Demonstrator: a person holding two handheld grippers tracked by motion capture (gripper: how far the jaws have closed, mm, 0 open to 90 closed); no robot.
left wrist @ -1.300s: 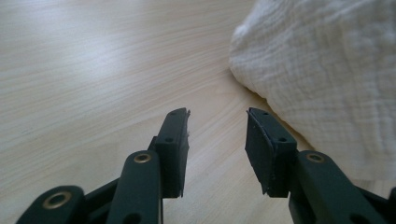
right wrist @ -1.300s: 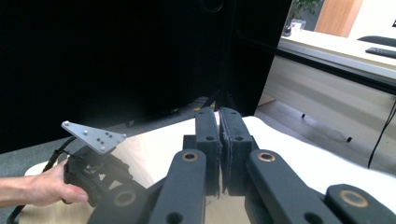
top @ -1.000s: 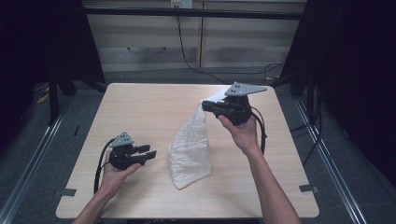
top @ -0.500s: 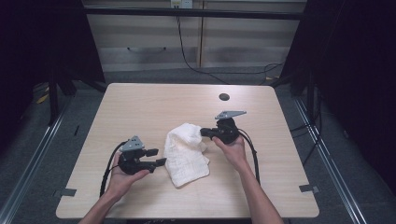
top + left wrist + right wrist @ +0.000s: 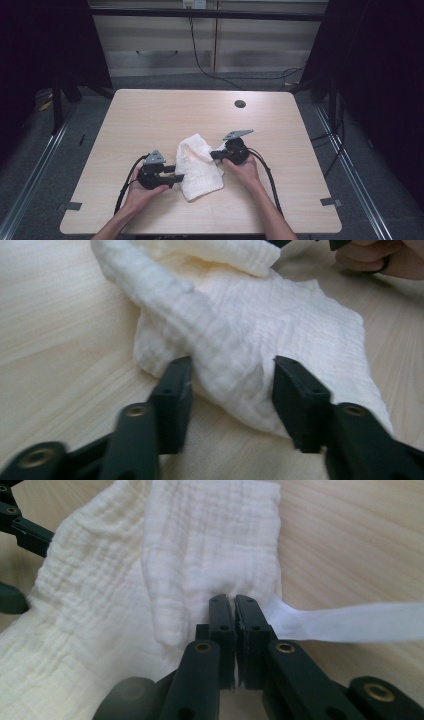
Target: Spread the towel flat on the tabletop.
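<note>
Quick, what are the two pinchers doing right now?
Left gripper: open, jaws either side of the white cloth, just closing in a bit.
Right gripper: shut on the white cloth's edge.

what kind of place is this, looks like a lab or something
Most likely a lab or recording setup, not a home. A bare wooden table with a cable hole stands between dark curtains, cables run along the floor behind it, and the only work item is a white cloth.
</note>
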